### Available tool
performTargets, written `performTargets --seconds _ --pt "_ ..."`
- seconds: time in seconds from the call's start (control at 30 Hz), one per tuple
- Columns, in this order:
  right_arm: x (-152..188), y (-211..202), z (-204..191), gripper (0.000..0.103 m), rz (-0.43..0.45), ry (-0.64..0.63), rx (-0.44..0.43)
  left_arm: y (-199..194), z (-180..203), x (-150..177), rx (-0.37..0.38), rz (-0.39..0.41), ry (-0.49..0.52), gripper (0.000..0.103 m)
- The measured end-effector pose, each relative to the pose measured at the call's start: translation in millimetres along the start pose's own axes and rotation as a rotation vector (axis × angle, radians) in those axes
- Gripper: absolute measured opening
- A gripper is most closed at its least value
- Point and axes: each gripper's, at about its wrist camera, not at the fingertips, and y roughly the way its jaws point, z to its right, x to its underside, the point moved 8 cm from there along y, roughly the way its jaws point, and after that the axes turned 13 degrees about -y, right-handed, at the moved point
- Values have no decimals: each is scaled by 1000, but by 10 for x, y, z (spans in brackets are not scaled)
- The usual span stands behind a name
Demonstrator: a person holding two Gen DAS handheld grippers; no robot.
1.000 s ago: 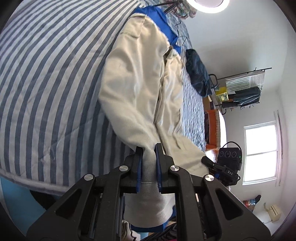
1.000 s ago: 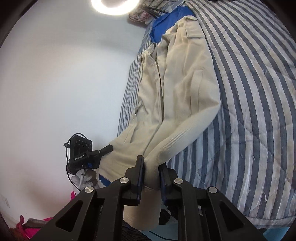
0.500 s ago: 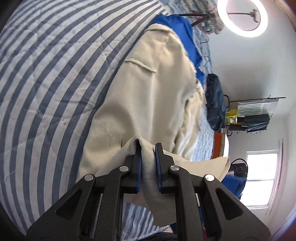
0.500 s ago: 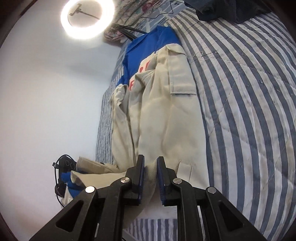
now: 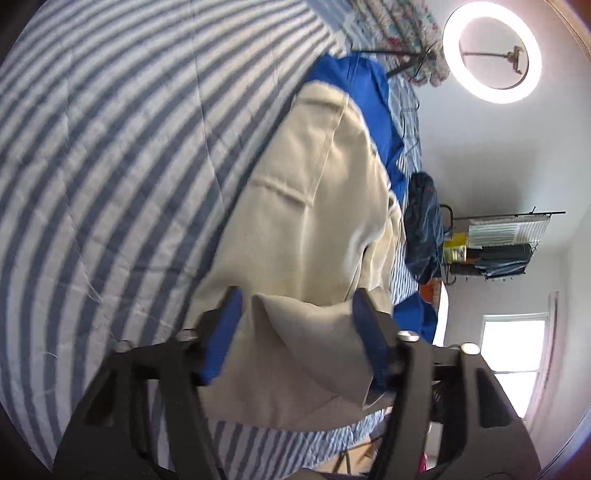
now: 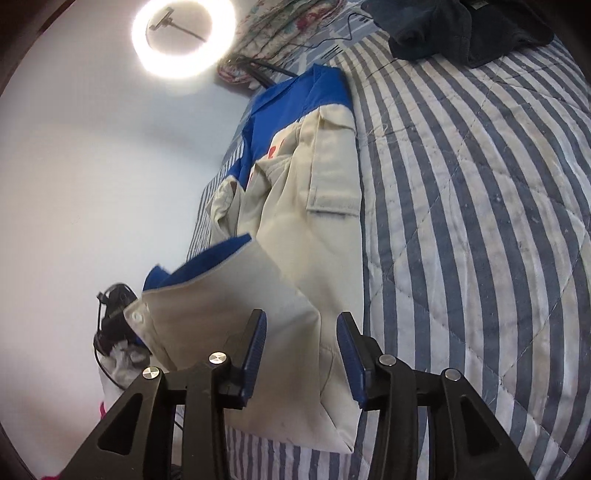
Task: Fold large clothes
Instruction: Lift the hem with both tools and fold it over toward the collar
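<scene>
A cream jacket with blue shoulders and lining (image 5: 314,221) lies lengthwise on the striped bed, its bottom part folded up over itself. It also shows in the right wrist view (image 6: 317,229). My left gripper (image 5: 295,332) is open, its blue pads either side of the folded cream hem. My right gripper (image 6: 301,343) is open too, straddling the folded hem on the jacket's other side. A loose cream flap with a snap button and blue lining (image 6: 207,295) sticks up to the left of my right gripper.
The blue-and-white striped quilt (image 6: 480,221) covers the bed. A dark garment (image 6: 461,26) lies at the far corner; it also shows in the left wrist view (image 5: 423,229). A ring light (image 5: 493,51), a clothes rack (image 5: 498,240) and a window (image 5: 513,343) stand beyond the bed.
Both grippers carried the jacket's lower end forward over its body, then opened and let go of the cloth. The folded hem now rests on the jacket.
</scene>
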Motion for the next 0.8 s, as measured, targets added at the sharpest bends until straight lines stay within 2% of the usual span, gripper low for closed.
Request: performTargets --seconds 0.03,0.13,0.2,0.33,0.43,0.47,0.57,0.67,0.7,0.73,0.77,0.8 --pt "67 49 -28 44 -18 -20 -3 -32 30 -1 -4 6 42 65" --pt "277 133 -116 47 -80 -108 29 -110 95 70 -93 52 253 65" --pt "378 187 -150 52 -109 -157 52 -59 87 168 -121 46 328 65" --pt "434 282 -147 55 -120 -187 73 114 -43 322 -152 -4 383 55" --pt "397 268 -192 53 -109 -198 61 279 -120 412 -175 -39 403 50" --pt "386 259 -212 49 -105 -210 61 320 -125 439 -183 -46 412 50" --pt "356 277 -219 49 -117 -234 73 442 -106 455 -210 -39 450 50" --pt "317 388 -191 49 -115 -213 72 532 -71 467 -192 -48 440 50" --pt "292 421 -189 49 -113 -206 67 558 -57 467 -191 -45 442 48" --pt "267 450 -197 49 -110 -206 62 571 -51 472 -192 -44 447 38" --pt "255 464 -214 45 -108 -208 53 589 -46 479 -192 -49 446 28" --pt "239 479 -236 40 -104 -207 45 600 -32 475 -193 -50 443 24"
